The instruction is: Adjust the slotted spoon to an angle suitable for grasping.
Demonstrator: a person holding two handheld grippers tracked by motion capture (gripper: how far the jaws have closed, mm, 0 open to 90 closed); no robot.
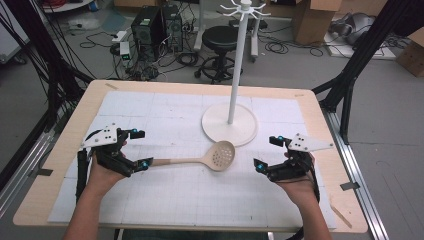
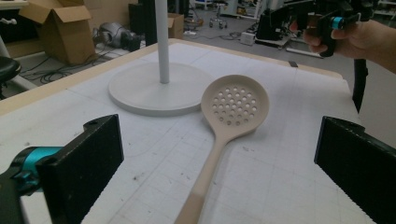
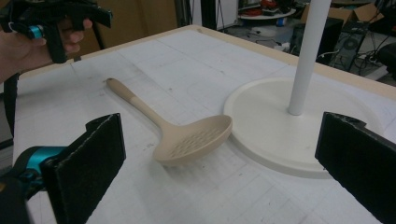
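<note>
White gridded matting is covering a pale wooden table point(image 1: 320, 112), and beyond it a cluttered workshop floor is showing; nearest the person, 2 hands are holding 2 grippers low over the mat. On the left, the left gripper point(image 1: 142, 149) is hovering with its jaws spread wide and nothing between them, its lower tip just beside the handle end of the slotted spoon point(image 1: 200, 160); on the right, the right gripper point(image 1: 267, 153) is likewise standing wide and empty, near the spoon's bowl but apart from it. Judging by this, the step in hand is closing in on the spoon; doing it well probably means straddling the handle squarely with the left jaws, low to the mat, before squeezing, since the handle is slim and rounded and could roll aside. Lying flat mid-table, the spoon is beige, its handle darker toward the end, its round bowl pierced with many small holes and resting just beside the base of the white stand point(image 1: 229, 125), seemingly touching its rim; farther back, the stand's pole is rising to hooked arms.
</note>
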